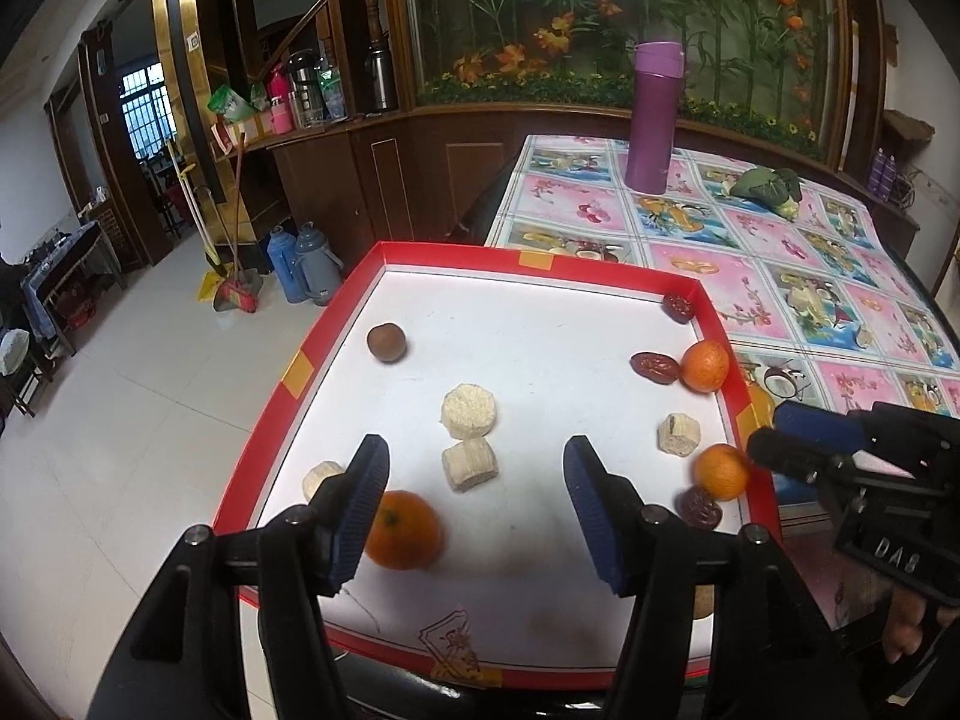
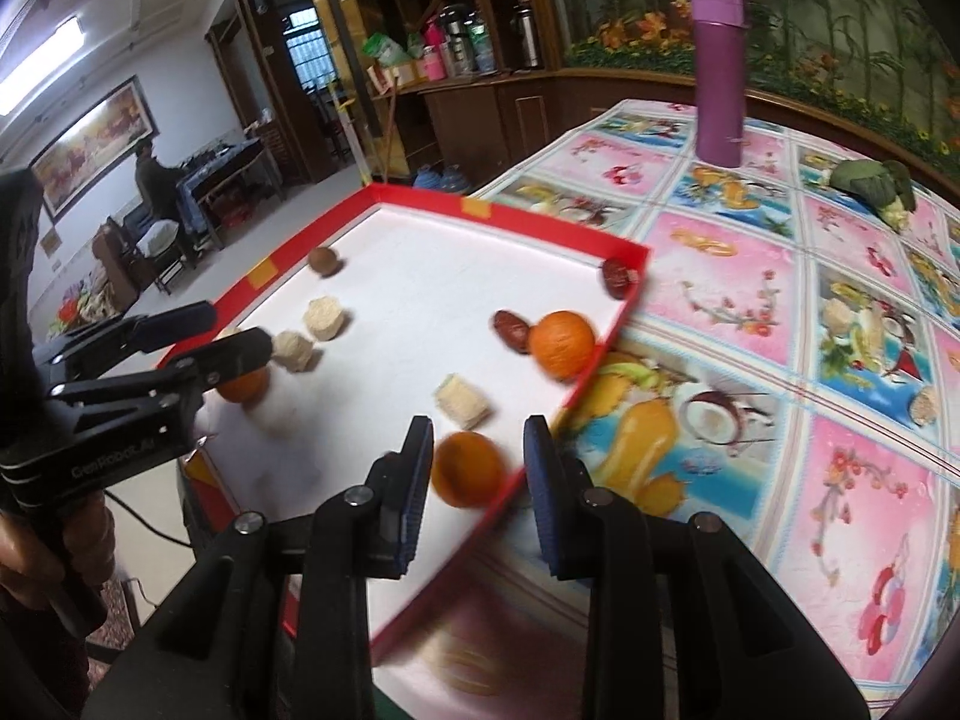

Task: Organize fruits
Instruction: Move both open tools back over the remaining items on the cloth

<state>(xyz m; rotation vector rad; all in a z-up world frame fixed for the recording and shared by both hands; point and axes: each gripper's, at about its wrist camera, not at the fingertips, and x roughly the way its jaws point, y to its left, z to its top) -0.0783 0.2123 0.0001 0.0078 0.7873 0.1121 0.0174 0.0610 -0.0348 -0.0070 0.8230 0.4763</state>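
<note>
A red-rimmed white tray (image 1: 336, 324) (image 2: 540, 228) holds three oranges, dark red dates, a brown round fruit (image 1: 386, 342) and pale cake pieces. My left gripper (image 1: 474, 480) is open over the tray's near part, with one orange (image 1: 403, 530) beside its left finger. My right gripper (image 2: 478, 468) is open at the tray's right rim, astride a second orange (image 2: 468, 469) (image 1: 722, 471) without pinching it. It also shows in the left wrist view (image 1: 780, 447). The third orange (image 1: 705, 365) (image 2: 561, 343) lies by a date (image 1: 655, 367) at the right wall.
The table has a flowered pink cloth (image 2: 840, 480). A purple flask (image 1: 652, 114) (image 2: 718, 72) and a green vegetable (image 1: 771, 189) (image 2: 876, 186) stand at the far end. The floor drops away left of the tray, with flasks and brooms (image 1: 240, 276) there.
</note>
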